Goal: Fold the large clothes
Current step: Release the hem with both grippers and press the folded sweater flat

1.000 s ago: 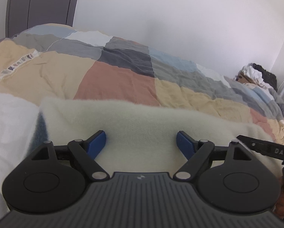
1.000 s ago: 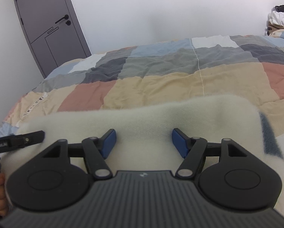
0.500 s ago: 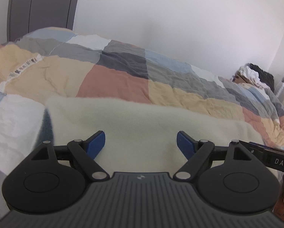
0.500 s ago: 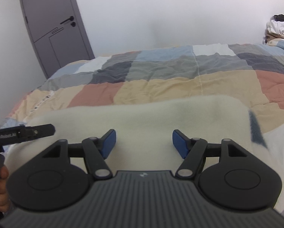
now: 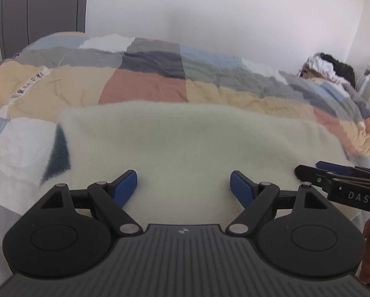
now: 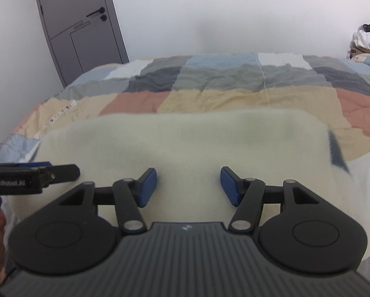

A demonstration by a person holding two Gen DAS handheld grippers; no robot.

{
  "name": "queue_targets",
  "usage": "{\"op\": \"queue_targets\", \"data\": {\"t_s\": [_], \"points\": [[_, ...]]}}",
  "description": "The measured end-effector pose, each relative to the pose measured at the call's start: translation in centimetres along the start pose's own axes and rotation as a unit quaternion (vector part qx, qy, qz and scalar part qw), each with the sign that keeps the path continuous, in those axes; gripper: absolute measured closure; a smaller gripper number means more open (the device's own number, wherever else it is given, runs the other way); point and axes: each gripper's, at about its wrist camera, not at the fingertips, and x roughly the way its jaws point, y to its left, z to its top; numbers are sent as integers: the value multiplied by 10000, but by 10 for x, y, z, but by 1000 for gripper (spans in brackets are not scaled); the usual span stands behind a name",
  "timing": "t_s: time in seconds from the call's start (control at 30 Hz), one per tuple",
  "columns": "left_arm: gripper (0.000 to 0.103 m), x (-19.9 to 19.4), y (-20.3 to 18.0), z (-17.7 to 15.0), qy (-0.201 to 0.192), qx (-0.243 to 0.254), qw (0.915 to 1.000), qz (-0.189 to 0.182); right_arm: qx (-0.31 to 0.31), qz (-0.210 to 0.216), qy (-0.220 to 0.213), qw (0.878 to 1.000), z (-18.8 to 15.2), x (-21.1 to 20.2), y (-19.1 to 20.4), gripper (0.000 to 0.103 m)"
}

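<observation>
Risk I see: left hand-held gripper spread, right hand-held gripper closing with only fleece surface between, may pinch nothing.

A home bedroom: patchwork-quilted bed, grey door, white walls.

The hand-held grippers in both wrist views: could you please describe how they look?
Each hand-held gripper, left and right, has a ribbed grey body, black linkage arms with silver pivots, round black discs and blue finger pads. White lettering marks their sides.
</observation>
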Motion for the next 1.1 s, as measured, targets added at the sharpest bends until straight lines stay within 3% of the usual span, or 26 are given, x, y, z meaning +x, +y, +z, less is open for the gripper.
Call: {"op": "queue_targets", "data": {"t_s": [0.37,0.67,0.97,1.1], "points": [[15,19,5,2,62,-158,9999,25,57,23,92,9999,-4,22,-3,41],[15,-36,9,-13,-208,-781,9965,-212,125,54,91,9999,-7,18,-4,41],[14,-79,29,-50,-10,-2075,9757,-708,163,47,4,9999,-15,2,-4,41],[13,-77,44,-71,231,-2837,9558,-733,168,33,22,9999,-18,-7,-4,41]]}}
